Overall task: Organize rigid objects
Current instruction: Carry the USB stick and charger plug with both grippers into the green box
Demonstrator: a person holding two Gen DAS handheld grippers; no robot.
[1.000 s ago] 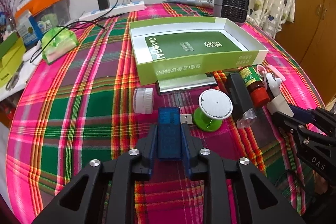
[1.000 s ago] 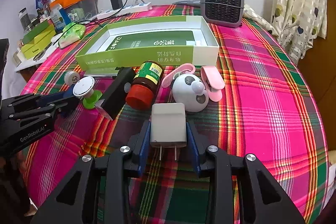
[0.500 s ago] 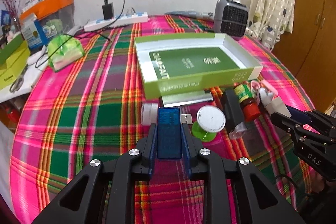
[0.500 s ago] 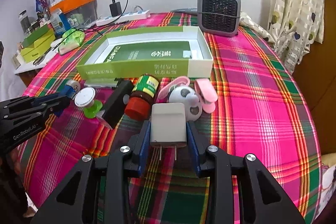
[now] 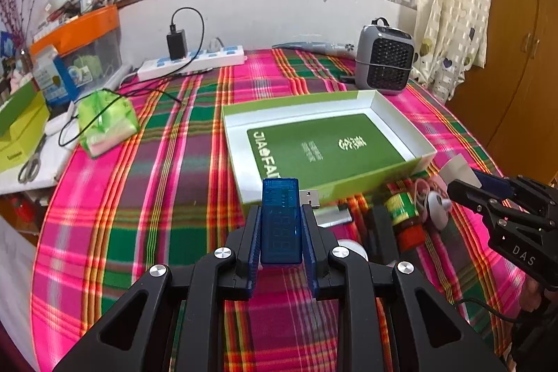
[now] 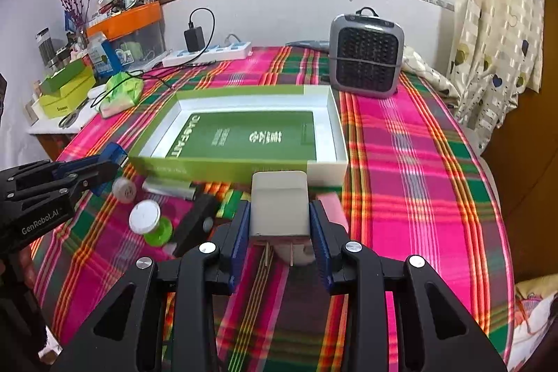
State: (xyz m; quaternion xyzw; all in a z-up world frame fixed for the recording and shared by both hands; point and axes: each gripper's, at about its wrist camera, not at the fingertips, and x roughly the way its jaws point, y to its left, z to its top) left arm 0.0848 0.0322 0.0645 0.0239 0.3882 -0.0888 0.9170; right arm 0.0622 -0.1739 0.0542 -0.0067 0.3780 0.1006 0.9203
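On the plaid worktop (image 5: 174, 197) the green box (image 6: 334, 128) holds nothing yet; near its front wall a brown bottle (image 5: 404, 211), a black block (image 6: 198, 222), a white-topped spool (image 6: 146, 220) and a small white jar (image 6: 123, 189) wait. Clamped in the left gripper (image 5: 280, 232) fingers, the blue USB dongle (image 5: 280, 218) hangs above the cloth; the right gripper (image 6: 280, 225) fingers squeeze the white charger (image 6: 279, 204), prongs towards the camera, near the box's front wall

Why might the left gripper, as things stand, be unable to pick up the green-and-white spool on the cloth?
Probably not yet: the left gripper is already shut on the blue USB device, so nothing else fits between its fingers. The spool itself lies uncovered.
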